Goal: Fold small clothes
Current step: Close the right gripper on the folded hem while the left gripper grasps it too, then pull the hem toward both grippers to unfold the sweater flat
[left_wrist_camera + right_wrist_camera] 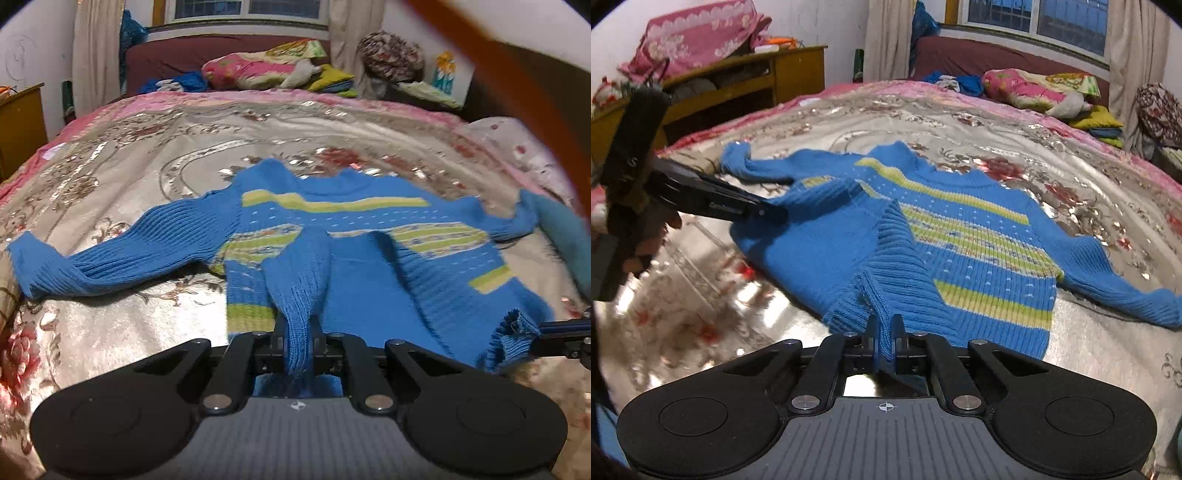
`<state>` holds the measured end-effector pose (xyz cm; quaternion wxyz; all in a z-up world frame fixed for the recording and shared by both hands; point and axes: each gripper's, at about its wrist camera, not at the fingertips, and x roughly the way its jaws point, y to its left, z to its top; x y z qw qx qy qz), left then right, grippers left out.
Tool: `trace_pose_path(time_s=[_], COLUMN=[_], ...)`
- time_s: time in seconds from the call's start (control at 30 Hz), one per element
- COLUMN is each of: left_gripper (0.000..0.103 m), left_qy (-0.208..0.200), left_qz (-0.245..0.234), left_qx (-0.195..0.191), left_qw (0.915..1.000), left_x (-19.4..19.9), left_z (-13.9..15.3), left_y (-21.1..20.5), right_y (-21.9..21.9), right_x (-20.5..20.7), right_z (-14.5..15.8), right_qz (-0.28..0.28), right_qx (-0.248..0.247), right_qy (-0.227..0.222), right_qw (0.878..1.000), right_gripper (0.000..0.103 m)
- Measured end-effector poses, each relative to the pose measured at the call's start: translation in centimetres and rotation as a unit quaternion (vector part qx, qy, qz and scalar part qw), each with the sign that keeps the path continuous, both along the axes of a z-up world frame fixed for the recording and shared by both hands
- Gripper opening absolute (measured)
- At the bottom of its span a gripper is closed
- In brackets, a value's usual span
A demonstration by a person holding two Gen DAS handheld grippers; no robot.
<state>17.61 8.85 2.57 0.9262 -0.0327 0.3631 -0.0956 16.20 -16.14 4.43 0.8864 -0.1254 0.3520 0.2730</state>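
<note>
Small blue knitted sweater with yellow-green stripes (369,229) lies on bed with shiny floral bedspread (129,166), just ahead of both jaws, chest side up.

Left gripper (298,332): jaws clamped tight on ribbed hem bunch. Right gripper (885,332): jaws pinched on other hem corner.

Hem raised off bedspread at both grips, lower body rucked. Both sleeves spread out sideways, unfolded; collar flat at far end.

Judgement: early stage, first fold only started. Left: hem-to-collar fold, sleeves, final tidy.

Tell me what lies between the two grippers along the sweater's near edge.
Only the sweater's own blue hem spans from the left gripper to the right gripper; the right wrist view shows it.
</note>
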Motion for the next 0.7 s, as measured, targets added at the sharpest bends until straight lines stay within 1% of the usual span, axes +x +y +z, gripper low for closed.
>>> trace_pose_path(time_s=[0.07,0.2,0.3,0.37,0.47,0.53,0.6,0.63,0.67,0.7], left_gripper=[0.015,0.015,0.015,0.014,0.014,0.014,0.014,0.014,0.014,0.014], left_qy=[-0.005,-0.011,-0.008,-0.005,0.012,0.020,0.021,0.019,0.018,0.017], left_qz=[-0.009,-0.016,-0.020,-0.023,-0.031,-0.031,-0.026,-0.021,-0.016,-0.011], left_qx=[-0.010,-0.034,-0.039,-0.036,-0.037,-0.026,-0.011,-0.012,-0.019,-0.029], left_qw=[0.9999,0.9992,0.9990,0.9991,0.9987,0.9990,0.9994,0.9995,0.9995,0.9994], left_x=[-1.1,-4.2,-7.0,-8.8,-11.2,-12.5,-13.0,-13.0,-12.9,-12.6], left_z=[0.7,1.6,1.6,1.4,0.8,0.5,0.6,0.8,0.9,1.1], left_y=[0.3,1.5,2.4,2.8,3.2,3.2,3.2,3.4,3.6,3.8], right_y=[-0.5,-2.2,-3.9,-5.0,-6.1,-6.7,-7.0,-7.0,-7.0,-6.9], right_x=[-0.7,-3.0,-4.7,-5.6,-6.7,-7.3,-7.7,-7.8,-7.8,-7.7], right_z=[0.8,2.1,2.4,2.2,1.3,0.6,0.2,0.1,-0.1,-0.3], right_qz=[0.005,0.003,-0.001,-0.002,-0.011,-0.016,-0.028,-0.034,-0.041,-0.048], right_qx=[0.014,0.028,0.033,0.031,0.014,0.003,0.001,0.005,0.010,0.016], right_qy=[0.005,0.007,0.011,0.018,0.037,0.047,0.054,0.056,0.056,0.057], right_qw=[1.000,1.000,0.999,0.999,0.999,0.999,0.998,0.998,0.998,0.997], right_gripper=[0.004,0.003,0.000,0.000,0.000,0.000,0.000,0.002,0.008,0.009])
